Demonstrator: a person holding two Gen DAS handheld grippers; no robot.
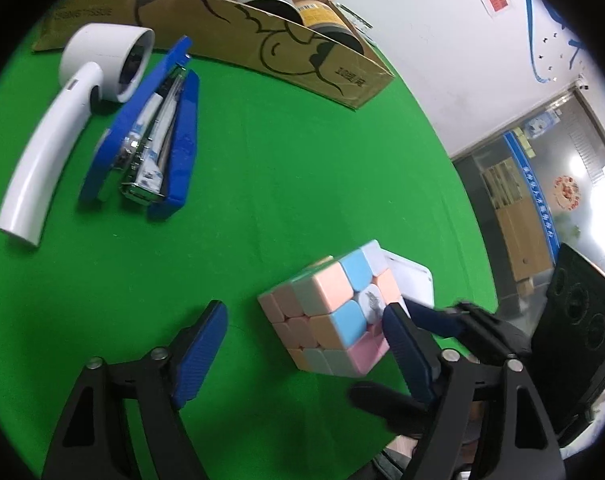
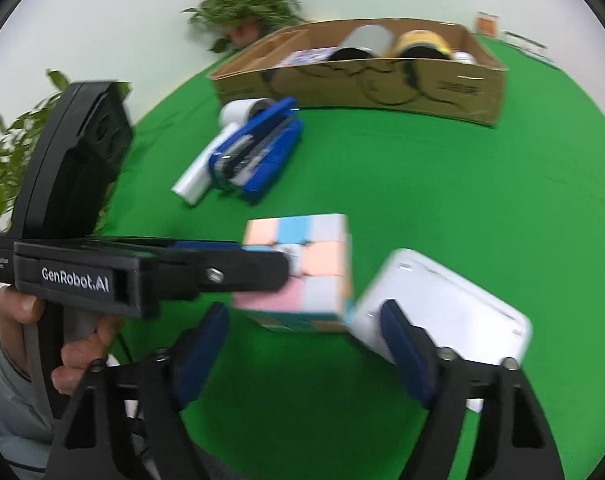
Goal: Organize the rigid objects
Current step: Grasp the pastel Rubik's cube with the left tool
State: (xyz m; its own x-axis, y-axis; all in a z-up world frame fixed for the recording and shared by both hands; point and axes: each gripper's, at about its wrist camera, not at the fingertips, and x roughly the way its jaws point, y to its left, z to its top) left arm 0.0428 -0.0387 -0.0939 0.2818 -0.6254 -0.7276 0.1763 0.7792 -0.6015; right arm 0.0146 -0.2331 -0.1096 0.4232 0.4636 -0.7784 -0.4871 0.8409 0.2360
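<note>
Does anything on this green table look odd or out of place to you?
Yes: the blue stapler lies sprung open on its side, leaning on the white hairdryer-like device. The pastel puzzle cube sits scrambled against a white box.

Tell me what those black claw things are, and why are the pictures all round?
They are pinching tools that a person holds, one in each hand; a hand shows in the right camera's picture. Each tool carries a camera with a wide, round lens. One picture looks along the left gripper, the other along the right gripper. On the green table lie a pastel puzzle cube, a flat white box beside it, a blue stapler, a white gadget with a curved handle and a cardboard box with things inside. Both grippers are open; nothing is held yet.
</note>
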